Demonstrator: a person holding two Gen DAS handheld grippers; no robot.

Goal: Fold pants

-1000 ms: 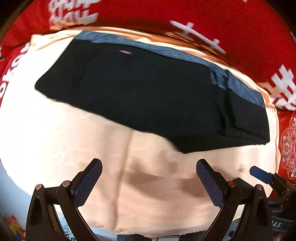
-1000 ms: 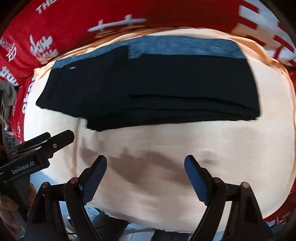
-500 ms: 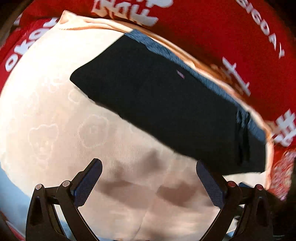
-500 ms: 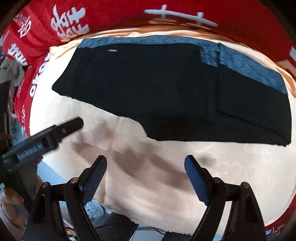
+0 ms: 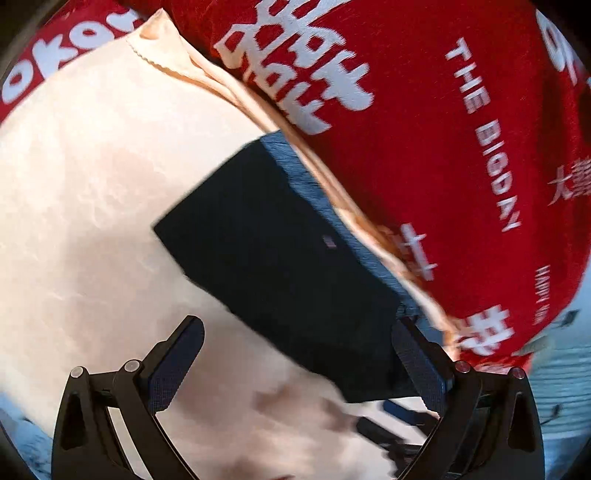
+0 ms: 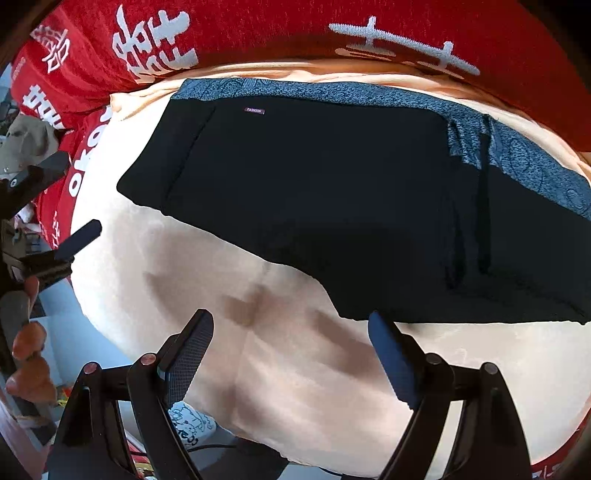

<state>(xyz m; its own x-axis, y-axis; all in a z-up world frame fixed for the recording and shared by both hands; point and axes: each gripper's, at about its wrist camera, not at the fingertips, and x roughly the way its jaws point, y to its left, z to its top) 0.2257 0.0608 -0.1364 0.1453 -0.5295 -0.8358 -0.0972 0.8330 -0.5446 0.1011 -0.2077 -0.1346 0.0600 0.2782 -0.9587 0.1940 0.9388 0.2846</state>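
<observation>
Folded pants (image 6: 332, 206) are lying flat on the peach sheet (image 6: 295, 369), right end cut off by frame edge, w/ both left gripper (image 5: 295, 362) & right gripper (image 6: 291, 354) hovering spread wide, gripping nothing, left view blurring.

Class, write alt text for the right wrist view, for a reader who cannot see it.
Black pants with a blue-grey waistband lie on a peach cloth over red printed bedding. The right tongs hover open and empty near the pants' closest edge.

Both wrist views steeply down, near, sharing pants (image 5: 295, 273).
</observation>
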